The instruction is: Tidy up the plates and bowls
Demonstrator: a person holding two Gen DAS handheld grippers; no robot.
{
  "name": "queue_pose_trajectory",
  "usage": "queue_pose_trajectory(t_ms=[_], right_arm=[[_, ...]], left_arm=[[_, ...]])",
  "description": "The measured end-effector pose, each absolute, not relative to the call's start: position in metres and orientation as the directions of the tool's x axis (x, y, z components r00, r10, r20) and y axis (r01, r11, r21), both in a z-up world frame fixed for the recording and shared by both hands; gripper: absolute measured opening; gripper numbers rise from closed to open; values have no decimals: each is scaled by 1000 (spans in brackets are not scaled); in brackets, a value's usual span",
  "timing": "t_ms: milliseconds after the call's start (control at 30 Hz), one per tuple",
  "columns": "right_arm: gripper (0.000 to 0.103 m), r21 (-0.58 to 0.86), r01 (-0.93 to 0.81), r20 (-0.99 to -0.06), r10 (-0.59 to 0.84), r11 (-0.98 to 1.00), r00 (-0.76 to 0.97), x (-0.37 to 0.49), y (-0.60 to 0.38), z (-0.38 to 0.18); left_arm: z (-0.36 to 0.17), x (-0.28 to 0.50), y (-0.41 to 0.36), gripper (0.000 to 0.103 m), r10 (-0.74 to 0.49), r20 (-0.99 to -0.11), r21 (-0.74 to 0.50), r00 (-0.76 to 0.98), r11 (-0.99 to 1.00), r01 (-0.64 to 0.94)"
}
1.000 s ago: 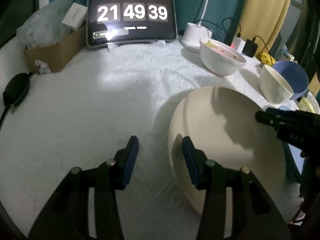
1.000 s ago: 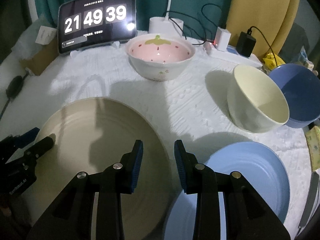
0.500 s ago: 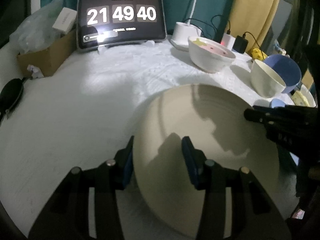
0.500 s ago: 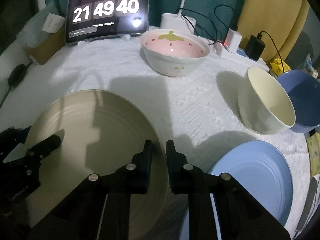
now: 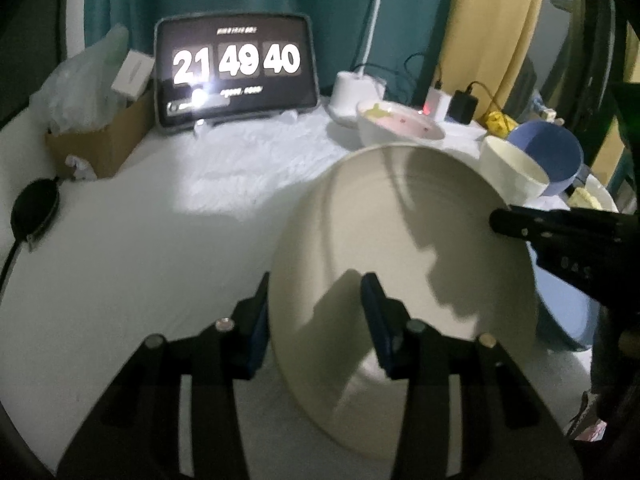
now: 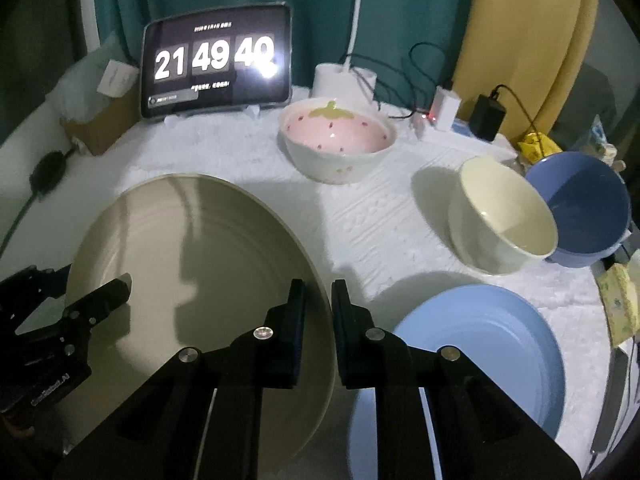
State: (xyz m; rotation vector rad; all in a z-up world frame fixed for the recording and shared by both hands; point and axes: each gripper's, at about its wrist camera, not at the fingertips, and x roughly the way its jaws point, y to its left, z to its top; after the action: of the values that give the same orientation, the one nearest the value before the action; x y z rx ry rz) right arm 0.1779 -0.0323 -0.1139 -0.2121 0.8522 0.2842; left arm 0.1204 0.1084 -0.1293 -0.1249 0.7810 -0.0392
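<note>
My right gripper [image 6: 319, 312] and left gripper [image 5: 316, 316] both pinch the round, ridged beige plate [image 6: 200, 280], lower left; glossy blue plate [image 6: 480, 344] lower right.

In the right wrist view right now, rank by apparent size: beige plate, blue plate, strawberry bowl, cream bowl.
1. beige plate, largest, though nearest the camera.
2. blue plate, partly hidden by the right gripper.
3. and 4. strawberry bowl and cream bowl look alike; the strawberry bowl sits farther back, so no ranking.
</note>
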Motion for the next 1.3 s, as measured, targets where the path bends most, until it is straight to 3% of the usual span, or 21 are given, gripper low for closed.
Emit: queue_pose_trajectory(t_ms=[600, 1300], right_arm=[[15, -23, -270, -672, 185, 962, 716, 153, -81, -75], [15, 47, -175, -632, 165, 983, 757, 140, -164, -68]], left_arm=[[-81, 105, 66, 44, -89, -608, -75, 789, 996, 55], [-62, 113, -11, 44, -134, -602, -10, 787, 987, 161]])
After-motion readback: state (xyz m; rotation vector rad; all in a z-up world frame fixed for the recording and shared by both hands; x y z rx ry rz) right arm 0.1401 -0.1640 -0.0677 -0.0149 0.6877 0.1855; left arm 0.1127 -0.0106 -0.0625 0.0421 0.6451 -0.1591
